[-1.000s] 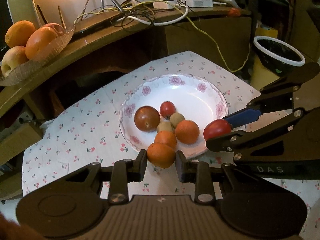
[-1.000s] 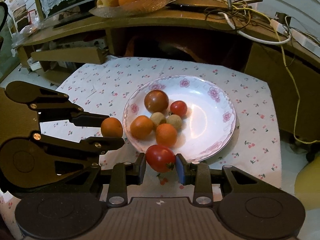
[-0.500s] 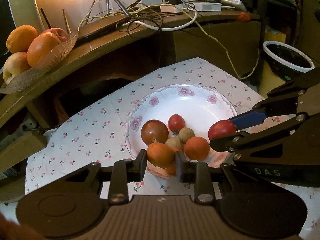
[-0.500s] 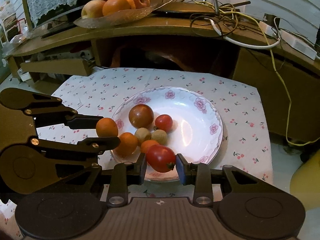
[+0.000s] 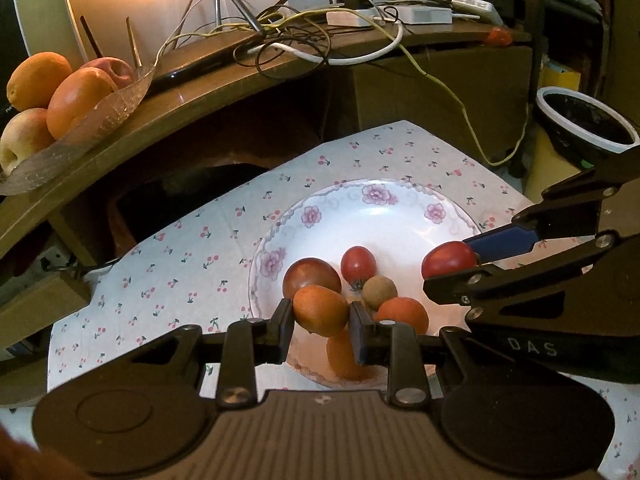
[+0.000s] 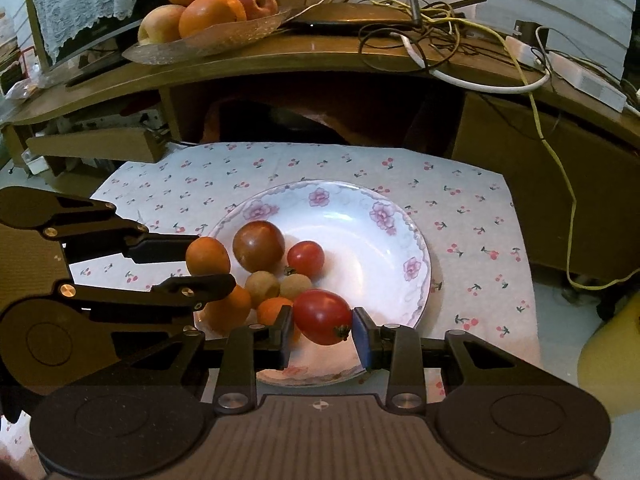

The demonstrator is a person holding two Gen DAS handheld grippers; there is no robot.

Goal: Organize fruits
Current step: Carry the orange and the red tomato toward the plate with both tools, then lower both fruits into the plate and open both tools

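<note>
A: What does each claw hold?

B: The left claw [image 5: 322, 316] is clamped on an orange fruit [image 5: 320, 311], and the right claw [image 6: 322, 330] is clamped on a red tomato [image 6: 322, 316]. Both are pinched across the middle between the two pads, which I judge keeps a round thing from rolling out.

A: Where are they in relation to the plate [image 6: 394, 240]?

B: Both hang over its near rim. The orange fruit is above the left side of the pile; the tomato is above the near right side. Neither seems to rest on the plate, though I cannot be sure of the gap.

A: What already lies on it?

B: A dark tomato [image 6: 259, 246], a small red tomato [image 6: 305, 259], two brown fruits [image 6: 262, 289] and two orange ones [image 6: 230, 308], bunched left of centre. The right half is bare, so I guess that is where the new ones will go.

A: Why is the plate there?

B: It sits on the cherry-print cloth [image 6: 472, 216] on the desk, within reach of both claws. A dish of bigger fruit [image 6: 204, 4] stands apart on the shelf behind.

A: What changes from a second ago?

B: Then both fruits hung short of the rim, over the cloth. Now both claws have come forward over the plate, grips unchanged.
</note>
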